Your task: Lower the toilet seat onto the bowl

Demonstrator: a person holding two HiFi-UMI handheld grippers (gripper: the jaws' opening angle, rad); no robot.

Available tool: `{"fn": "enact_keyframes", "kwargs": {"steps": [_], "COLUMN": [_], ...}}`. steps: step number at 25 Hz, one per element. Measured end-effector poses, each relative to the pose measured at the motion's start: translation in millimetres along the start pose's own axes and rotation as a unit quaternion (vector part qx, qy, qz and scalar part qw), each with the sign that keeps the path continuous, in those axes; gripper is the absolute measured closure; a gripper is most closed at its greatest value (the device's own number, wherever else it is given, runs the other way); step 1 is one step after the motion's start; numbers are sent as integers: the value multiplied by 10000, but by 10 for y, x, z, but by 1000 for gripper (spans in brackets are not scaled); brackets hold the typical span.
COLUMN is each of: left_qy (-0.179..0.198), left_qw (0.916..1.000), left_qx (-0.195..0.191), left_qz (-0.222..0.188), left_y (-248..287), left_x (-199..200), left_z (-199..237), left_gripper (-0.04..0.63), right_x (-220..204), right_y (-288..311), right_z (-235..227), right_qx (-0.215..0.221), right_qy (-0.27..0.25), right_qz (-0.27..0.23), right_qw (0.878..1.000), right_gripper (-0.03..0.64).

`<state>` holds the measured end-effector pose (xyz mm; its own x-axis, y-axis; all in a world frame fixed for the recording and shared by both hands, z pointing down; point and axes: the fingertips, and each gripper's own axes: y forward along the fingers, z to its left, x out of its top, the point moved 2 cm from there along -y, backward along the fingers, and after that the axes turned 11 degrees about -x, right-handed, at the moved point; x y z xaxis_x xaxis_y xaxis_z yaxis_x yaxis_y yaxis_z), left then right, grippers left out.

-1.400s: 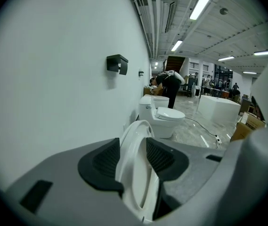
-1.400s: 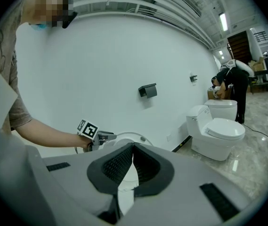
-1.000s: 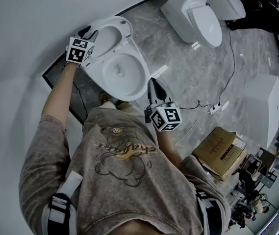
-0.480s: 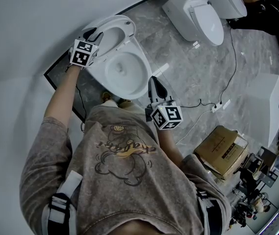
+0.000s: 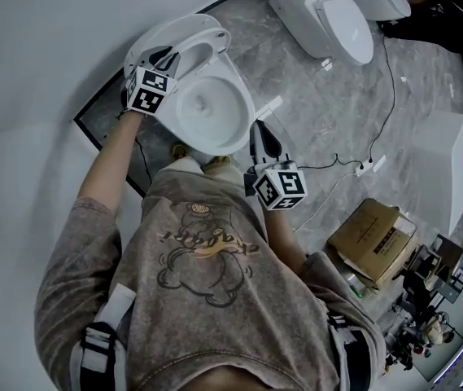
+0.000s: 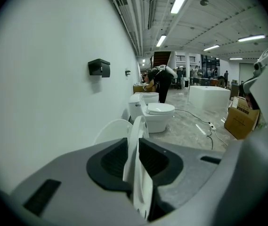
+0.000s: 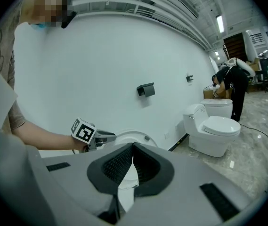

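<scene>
The toilet seat (image 5: 205, 37) is seen raised off the bowl (image 5: 239, 129), standing close to upright in front of the lid by the white wall. The left gripper (image 5: 168, 55) is held at the seat's left side. In the left gripper view the seat's rim (image 6: 138, 126) is found edge-on between the dark pads (image 6: 112, 161), and the jaws are closing on it (both pads already appear to be pressed against its two faces).

The right gripper (image 5: 260, 135) is held low, just beside the front edge of the bowl and apart from the seat. In the right gripper view its jaws (image 7: 133, 147) are seen brought together with nothing caught between them; only the white bowl is glimpsed through the gap below their tips.

A second toilet (image 5: 341, 23) with its lid down is placed further along the wall on the marbled floor, and a cardboard box (image 5: 369, 239) is set well apart to the right.
</scene>
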<state>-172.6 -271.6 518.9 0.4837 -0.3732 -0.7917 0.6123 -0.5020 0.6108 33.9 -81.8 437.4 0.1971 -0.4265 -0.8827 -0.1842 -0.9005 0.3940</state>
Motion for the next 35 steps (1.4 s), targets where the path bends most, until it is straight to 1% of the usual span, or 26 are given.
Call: {"fn": "enact_keyframes", "kwargs": {"steps": [3, 8, 13, 17, 19, 23, 30, 33, 35], "left_qy": [-48, -101, -187, -184, -188, -70, -366, -373, -306], "left_qw": [10000, 9999, 9992, 9988, 9984, 9967, 9925, 9904, 9881], "left_qx": [-41, -105, -198, -193, -298, -528, -908, -1067, -1184], "left_qz": [-15, 59, 281, 401, 450, 616, 737, 794, 935], "left_y": [6, -22, -19, 46, 71, 142, 261, 353, 413], "left_x": [-16, -28, -19, -74, -121, -228, -396, -514, -604], "left_z": [-136, -400, -736, -1076, -1241, -1587, -2011, -2229, -2379], "left_gripper": [522, 522, 520, 520, 520, 519, 509, 505, 505], "right_x": [-74, -61, -40, -137, -207, -328, -558, -684, -767], "right_y": [-74, -239, -398, -557, -614, -692, -814, -836, -840], "right_z": [-23, -161, -492, -795, -868, -924, -1043, -1104, -1133], "right_qx": [40, 163, 165, 142, 156, 200, 159, 138, 146], "right_qy": [32, 45, 30, 47, 61, 74, 121, 139, 143], "right_qz": [6, -49, -46, -21, 19, 100, 239, 327, 392], "right_qw": [10000, 9998, 9998, 9999, 9999, 9997, 9995, 9993, 9990], "right_gripper": [589, 589, 589, 589, 589, 589, 589, 589, 589]}}
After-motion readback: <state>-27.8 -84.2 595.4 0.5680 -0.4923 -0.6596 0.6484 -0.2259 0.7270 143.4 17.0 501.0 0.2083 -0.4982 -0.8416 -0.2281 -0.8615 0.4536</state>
